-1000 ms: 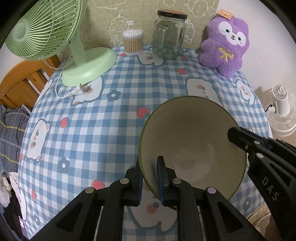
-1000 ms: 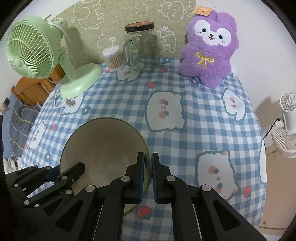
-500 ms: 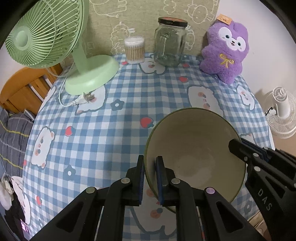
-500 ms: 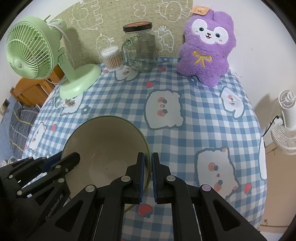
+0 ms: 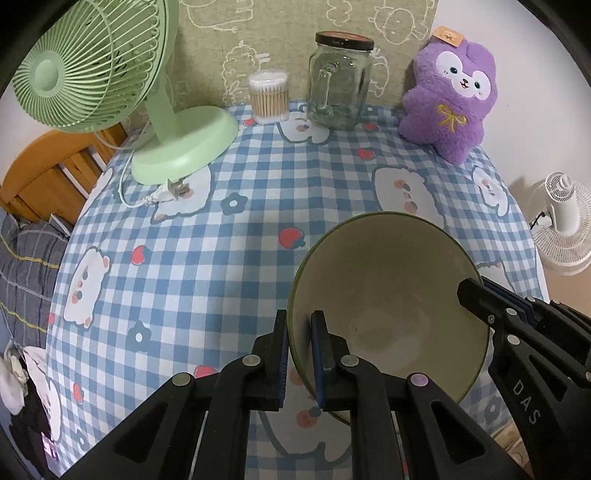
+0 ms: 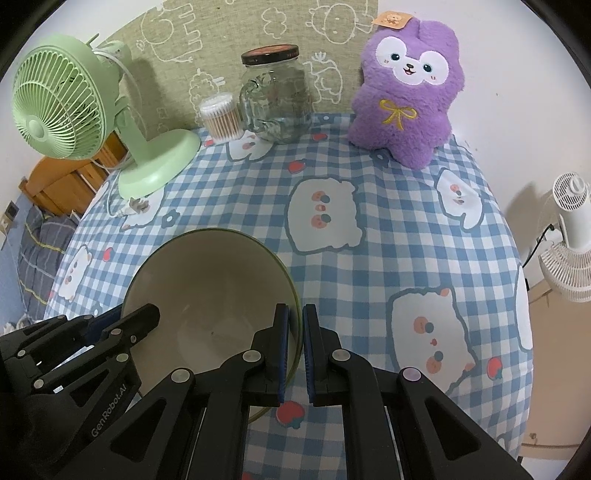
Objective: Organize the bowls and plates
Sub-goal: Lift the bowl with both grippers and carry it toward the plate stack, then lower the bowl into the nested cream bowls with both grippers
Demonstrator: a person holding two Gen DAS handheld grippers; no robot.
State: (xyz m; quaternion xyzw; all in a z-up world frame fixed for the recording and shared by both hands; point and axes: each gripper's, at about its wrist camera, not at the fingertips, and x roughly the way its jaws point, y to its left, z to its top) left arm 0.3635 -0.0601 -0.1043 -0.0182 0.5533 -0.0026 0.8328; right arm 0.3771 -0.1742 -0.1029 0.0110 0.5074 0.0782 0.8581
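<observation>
Bowl: The big bowl (image 5: 388,306) is pale inside with a dark green rim. It sits near the front of the worktop (image 5: 240,236), between the two tongs, and it leans a little. I cannot tell if it is lifted off the cloth.

What changed: A second ago the left tongs (image 5: 299,332) had a bit more gap around the bowl's rim. Now that gap has closed and they pinch the rim tight. The bowl also sits a little nearer the front edge of the worktop than before.

Left tongs: Clenched on the left side of the rim, one pad inside the bowl and one outside.

Right tongs: The right tongs (image 6: 295,328) are clenched on the right side of the rim, the same as a second ago.

What it means: Both sides are held now, so I think the bowl is ready to be carried to where it belongs. No plates or other bowls show here, so the tidy spot is out of sight.

Writing, big: "GenRobot.AI" in pale letters on the side of the left tongs, read in the right view.

Writing, small: "DAS" on the side of the right tongs, read in the left view.

Too small: The orange tag (image 6: 392,18) on the purple plush toy (image 6: 406,92) cannot be read.
</observation>
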